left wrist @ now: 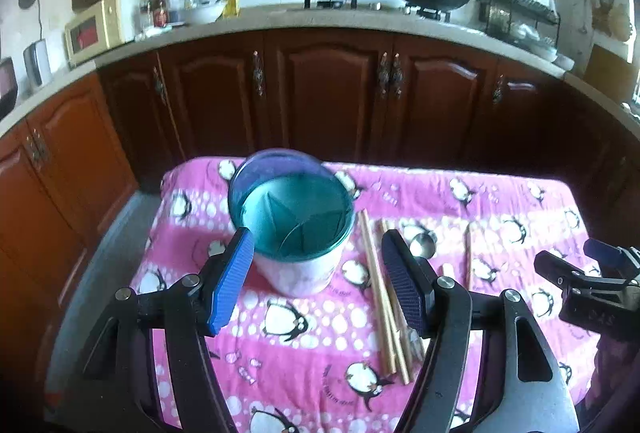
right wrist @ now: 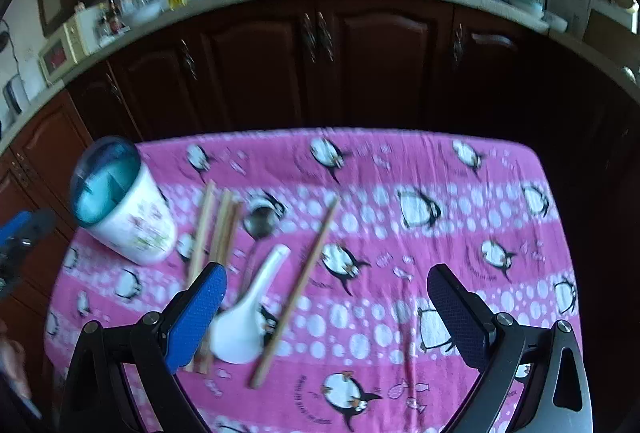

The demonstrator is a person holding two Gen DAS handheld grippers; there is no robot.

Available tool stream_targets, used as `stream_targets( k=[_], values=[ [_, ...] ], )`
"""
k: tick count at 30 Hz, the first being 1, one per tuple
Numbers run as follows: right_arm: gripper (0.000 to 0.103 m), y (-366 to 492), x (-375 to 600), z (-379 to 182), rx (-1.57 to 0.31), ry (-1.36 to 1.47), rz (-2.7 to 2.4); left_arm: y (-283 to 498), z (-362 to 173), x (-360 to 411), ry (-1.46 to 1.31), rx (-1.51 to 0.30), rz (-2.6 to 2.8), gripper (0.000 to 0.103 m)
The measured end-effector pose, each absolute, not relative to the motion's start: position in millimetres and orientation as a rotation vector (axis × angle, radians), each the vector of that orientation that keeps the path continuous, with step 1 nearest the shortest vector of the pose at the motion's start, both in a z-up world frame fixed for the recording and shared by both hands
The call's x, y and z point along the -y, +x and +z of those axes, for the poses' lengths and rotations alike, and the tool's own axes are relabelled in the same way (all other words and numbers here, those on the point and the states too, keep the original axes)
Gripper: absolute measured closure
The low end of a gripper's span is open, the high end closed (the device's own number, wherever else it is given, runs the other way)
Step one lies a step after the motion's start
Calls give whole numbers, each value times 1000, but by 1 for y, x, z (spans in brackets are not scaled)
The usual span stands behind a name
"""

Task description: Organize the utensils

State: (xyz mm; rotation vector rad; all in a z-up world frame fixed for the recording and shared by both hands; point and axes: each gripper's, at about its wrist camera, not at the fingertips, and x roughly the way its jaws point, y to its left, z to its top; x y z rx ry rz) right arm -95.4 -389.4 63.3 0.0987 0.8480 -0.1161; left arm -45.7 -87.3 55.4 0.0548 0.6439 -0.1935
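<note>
1. On the pink penguin-print cloth (right wrist: 400, 161) covering the table, the loose utensils are laid out: a bundle of wooden chopsticks (right wrist: 216, 229), a single wooden chopstick (right wrist: 296, 293) lying apart on a diagonal, a white ceramic soup spoon (right wrist: 248, 309) and a metal spoon (right wrist: 260, 223).
2. The white floral utensil holder with the teal rim and teal divided insert (left wrist: 296, 221) is seen standing upright at the far-left part of the cloth, just beside the chopstick bundle (left wrist: 380, 297). No utensil is seen inside it.
3. The left gripper (left wrist: 316, 281) is held wide open, nothing between its blue pads; its left pad (left wrist: 228, 285) sits in front of the holder's near wall. Contact cannot be confirmed.
4. The right gripper (right wrist: 324, 313) is also held wide open and empty, poised above the ceramic spoon and the single chopstick, not touching either as far as can be told.
5. Step judged: the very start, approach to the first pick. Nothing has been sorted yet.
6. Next move, as judged: the right gripper is to be lowered and centred on one item, likely the ceramic spoon handle or the single chopstick, then closed across its narrow axis.
7. Risk: a thin chopstick on soft cloth may roll or be pinched together with fabric. The right view is motion-blurred, so alignment is uncertain.
</note>
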Motion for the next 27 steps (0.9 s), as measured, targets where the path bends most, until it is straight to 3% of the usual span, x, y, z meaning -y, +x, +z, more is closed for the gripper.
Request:
stream_targets(
  k=[10, 27],
  values=[
    [3, -104, 370, 109, -732, 81, -121, -54, 76, 98, 55, -599, -219, 36],
    [3, -103, 368, 128, -696, 80, -127, -59, 83, 103, 36, -568, -265, 36]
  ],
)
